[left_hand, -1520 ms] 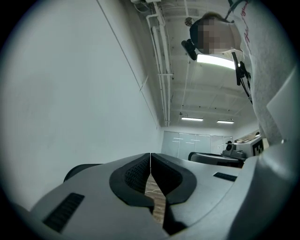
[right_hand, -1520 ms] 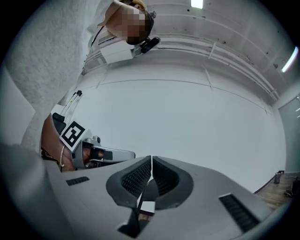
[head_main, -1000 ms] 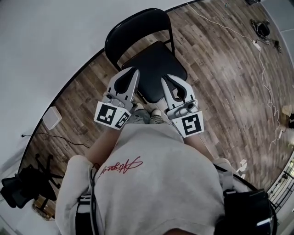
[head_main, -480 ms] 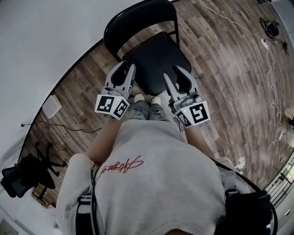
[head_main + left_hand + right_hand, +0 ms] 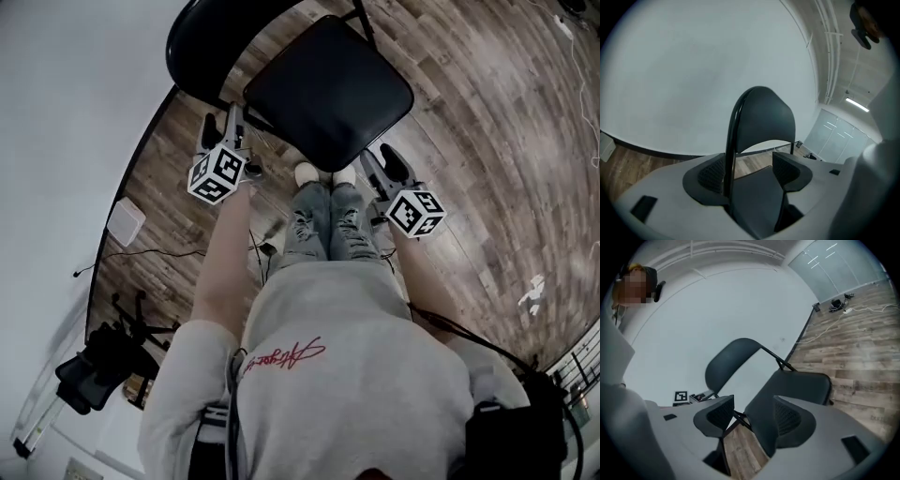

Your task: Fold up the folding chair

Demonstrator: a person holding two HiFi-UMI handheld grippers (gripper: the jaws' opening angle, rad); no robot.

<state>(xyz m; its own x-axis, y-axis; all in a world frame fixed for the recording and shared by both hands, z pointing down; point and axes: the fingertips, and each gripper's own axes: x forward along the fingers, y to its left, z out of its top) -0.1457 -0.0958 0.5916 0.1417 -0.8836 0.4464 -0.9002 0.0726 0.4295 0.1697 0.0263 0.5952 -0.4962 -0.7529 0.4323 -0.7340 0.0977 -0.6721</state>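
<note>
1. The left gripper (image 5: 232, 127) sits just left of the seat (image 5: 328, 89). Its jaws have just been opening and stand wide apart. The frame tube (image 5: 731, 136) of the folding chair (image 5: 281, 56) runs up between the pads, close to one of them, but nothing is clamped.
2. The right gripper (image 5: 380, 161) is at the seat's near right corner. Its jaws have also just been opening and stand apart. The seat's edge lies between the pads, ungripped.
3. Risk: the tube is round and looks smooth, so a grip that closes off-centre could roll or slide along it.
4. Risk: if one side of the seat is lifted before the other, the chair may twist or skate across the floor. A jaw left between seat and frame could also get pinched as they fold together.
5. Risk: the person's shoes (image 5: 323, 173) are just in front of the seat, where swinging chair legs could strike them.
6. The chair stands unfolded on a wooden plank floor (image 5: 487, 141), with the backrest (image 5: 202, 37) beyond the seat.
7. A pale wall (image 5: 66, 94) rises behind the seat. A white box (image 5: 125, 222) lies at the foot of the wall, left of the seat. A dark office chair (image 5: 98, 361) stands well to the left. Cables (image 5: 839, 304) trail far to the right of the seat.
</note>
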